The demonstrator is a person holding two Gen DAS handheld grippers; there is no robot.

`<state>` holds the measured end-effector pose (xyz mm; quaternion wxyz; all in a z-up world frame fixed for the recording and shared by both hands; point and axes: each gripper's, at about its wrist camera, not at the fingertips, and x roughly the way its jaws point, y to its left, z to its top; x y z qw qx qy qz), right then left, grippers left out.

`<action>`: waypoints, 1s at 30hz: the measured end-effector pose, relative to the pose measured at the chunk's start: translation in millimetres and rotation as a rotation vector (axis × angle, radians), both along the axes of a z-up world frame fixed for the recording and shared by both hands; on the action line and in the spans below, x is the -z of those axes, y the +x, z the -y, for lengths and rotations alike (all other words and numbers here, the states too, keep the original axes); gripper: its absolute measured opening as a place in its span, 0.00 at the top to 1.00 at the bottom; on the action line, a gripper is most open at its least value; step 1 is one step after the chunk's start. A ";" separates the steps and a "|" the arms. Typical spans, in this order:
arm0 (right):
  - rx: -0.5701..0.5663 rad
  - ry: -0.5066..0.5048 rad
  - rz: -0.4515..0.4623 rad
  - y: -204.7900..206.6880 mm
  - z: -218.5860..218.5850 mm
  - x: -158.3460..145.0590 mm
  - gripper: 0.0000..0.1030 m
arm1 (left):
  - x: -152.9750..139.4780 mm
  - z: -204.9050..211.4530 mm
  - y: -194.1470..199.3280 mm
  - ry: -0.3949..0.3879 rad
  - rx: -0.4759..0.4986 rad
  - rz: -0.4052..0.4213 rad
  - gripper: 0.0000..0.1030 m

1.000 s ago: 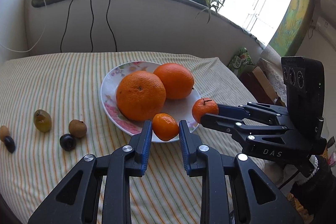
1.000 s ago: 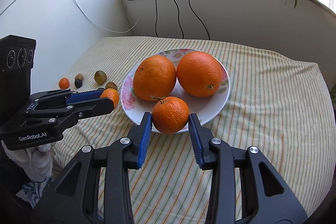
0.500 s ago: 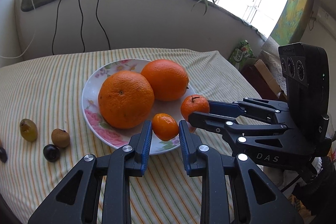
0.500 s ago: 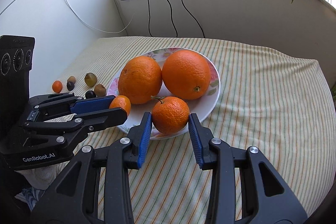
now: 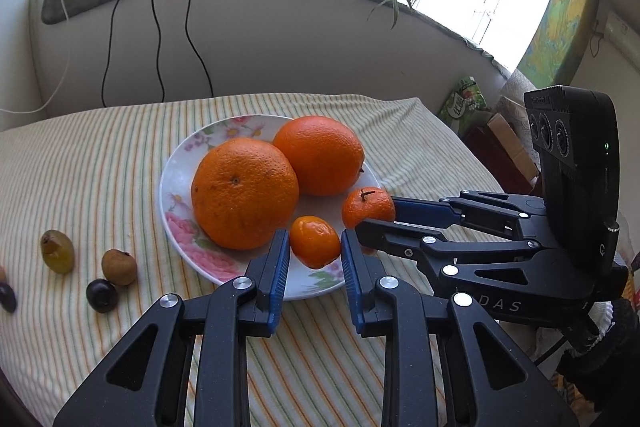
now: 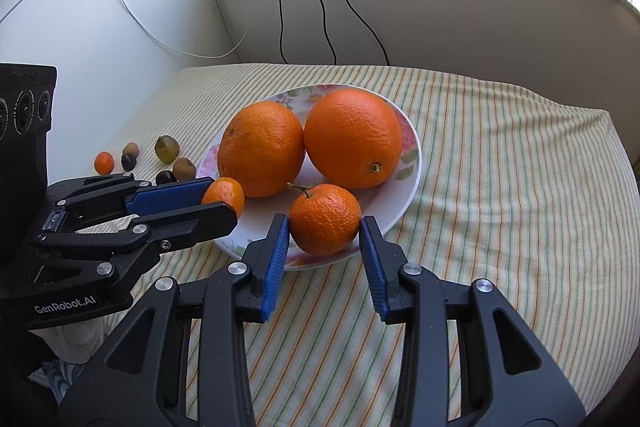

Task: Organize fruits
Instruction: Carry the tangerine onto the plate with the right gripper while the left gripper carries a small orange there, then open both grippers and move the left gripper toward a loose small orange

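A floral plate (image 5: 176, 195) (image 6: 412, 163) holds two big oranges (image 5: 245, 193) (image 5: 319, 155). A small kumquat-like orange (image 5: 315, 242) (image 6: 224, 195) lies on the plate's near rim between the tips of my left gripper (image 5: 314, 259), whose pads stand slightly off it. A stemmed mandarin (image 6: 324, 219) (image 5: 368, 207) rests on the plate between the tips of my right gripper (image 6: 324, 239), with gaps on both sides. Both grippers are open.
Several small fruits lie on the striped cloth left of the plate: a green one (image 5: 57, 251), a brown one (image 5: 119, 267), a dark one (image 5: 102, 295), a tiny orange one (image 6: 104, 163). Cables hang down the back wall; the table edge drops off at right.
Both grippers have opened slightly, letting go of the small orange and the mandarin on the plate. The view has shifted a little toward the plate.
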<state>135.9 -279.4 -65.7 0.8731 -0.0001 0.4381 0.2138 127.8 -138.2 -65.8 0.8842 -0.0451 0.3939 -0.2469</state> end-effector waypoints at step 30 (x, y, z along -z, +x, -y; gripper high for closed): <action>0.063 -0.020 0.061 -9.1 -1.9 -19.7 0.25 | -20.7 -15.0 -15.2 0.014 -0.026 0.063 0.48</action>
